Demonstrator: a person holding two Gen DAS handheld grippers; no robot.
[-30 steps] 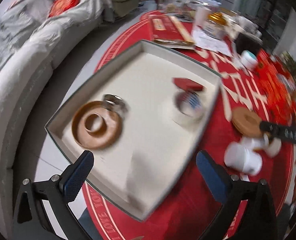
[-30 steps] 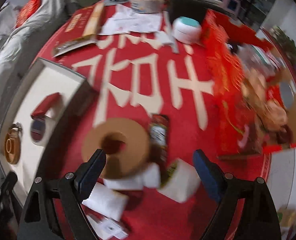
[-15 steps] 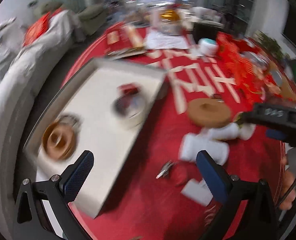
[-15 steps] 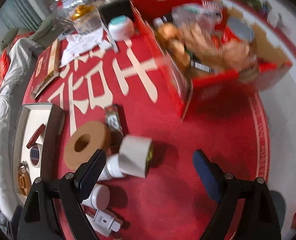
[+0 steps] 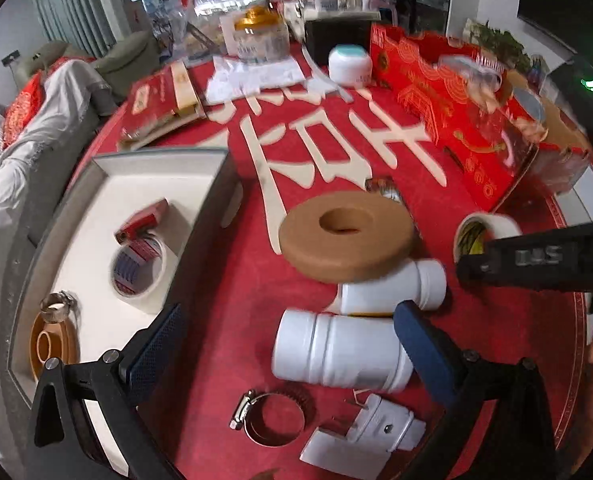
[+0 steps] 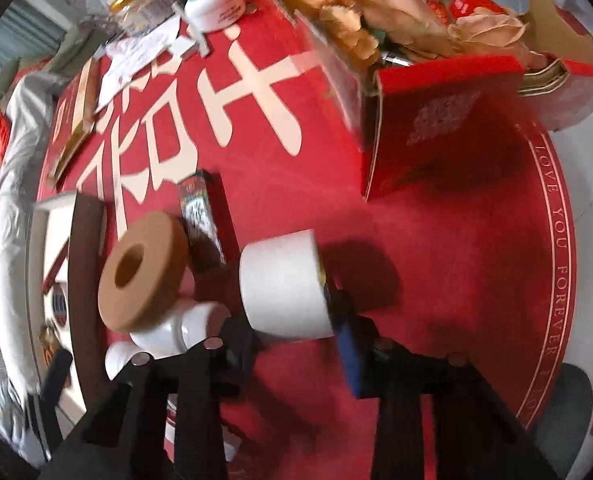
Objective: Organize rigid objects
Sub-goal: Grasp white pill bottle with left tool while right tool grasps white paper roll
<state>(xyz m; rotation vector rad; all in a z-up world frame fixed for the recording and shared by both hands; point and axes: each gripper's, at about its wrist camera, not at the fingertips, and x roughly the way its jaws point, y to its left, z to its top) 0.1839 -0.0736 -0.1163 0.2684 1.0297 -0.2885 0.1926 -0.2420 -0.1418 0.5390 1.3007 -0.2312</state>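
Clamping the white tape roll (image 6: 284,286) in my right gripper (image 6: 292,344), I have it on its side on the red mat (image 6: 436,240), its smooth white band facing up and a dark core with yellow marks at the end, just beside the brown paper tape roll (image 6: 144,270). My left gripper (image 5: 288,340) hangs with jaws wide apart over a lying white bottle (image 5: 336,350), pads clear of it.

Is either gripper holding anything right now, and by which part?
The right gripper is clamped on the white tape roll, pads across its two flat faces. The left gripper holds nothing.
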